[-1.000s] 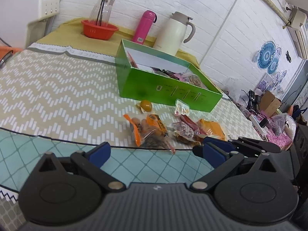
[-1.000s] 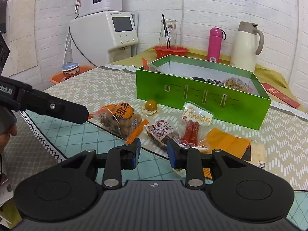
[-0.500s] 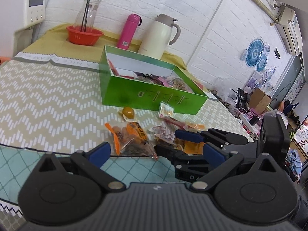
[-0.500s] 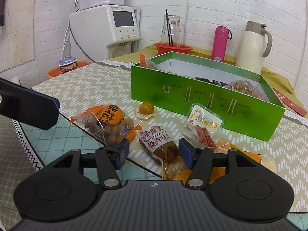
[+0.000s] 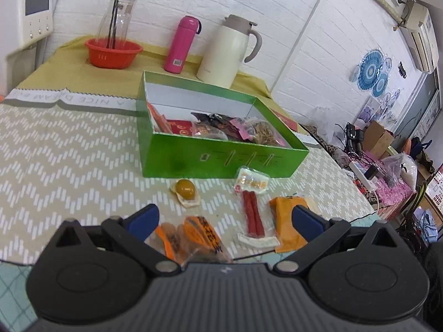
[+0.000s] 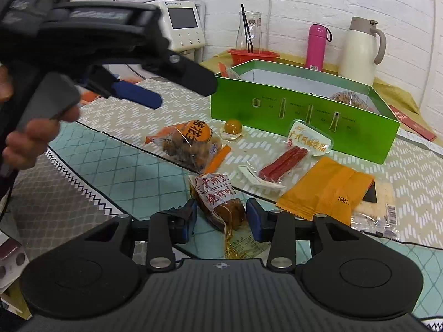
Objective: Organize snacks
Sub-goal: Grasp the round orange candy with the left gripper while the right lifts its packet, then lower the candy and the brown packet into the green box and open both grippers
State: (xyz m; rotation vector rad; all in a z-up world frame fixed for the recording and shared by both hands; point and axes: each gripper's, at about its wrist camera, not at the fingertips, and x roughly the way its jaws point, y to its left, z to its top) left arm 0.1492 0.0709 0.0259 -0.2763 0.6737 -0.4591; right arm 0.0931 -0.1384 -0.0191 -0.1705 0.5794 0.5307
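A green box [image 5: 221, 153] [image 6: 304, 110] holds several snack packs. Loose snacks lie in front of it: an orange bag of brown snacks [image 5: 193, 238] [image 6: 188, 145], a small round egg pack [image 5: 186, 189] [image 6: 232, 127], a red sausage pack [image 5: 252, 210] [image 6: 290, 157], an orange flat pack [image 5: 285, 221] [image 6: 329, 191] and a brown meat pack [image 6: 218, 202]. My left gripper [image 5: 224, 218] is open above the orange bag; it also shows in the right wrist view [image 6: 182, 88]. My right gripper [image 6: 221, 218] is open with its jaws on either side of the brown meat pack.
Behind the box stand a red bowl [image 5: 113, 54] with a glass jar, a pink bottle [image 5: 181, 44] and a cream thermos jug [image 5: 229, 48]. A white appliance [image 6: 184, 25] stands at the back left. Clutter lies off the table's right edge [image 5: 373, 166].
My left gripper has moved forward over the orange bag. My right gripper has opened wider and moved in around the brown meat pack, which now lies between its jaws.
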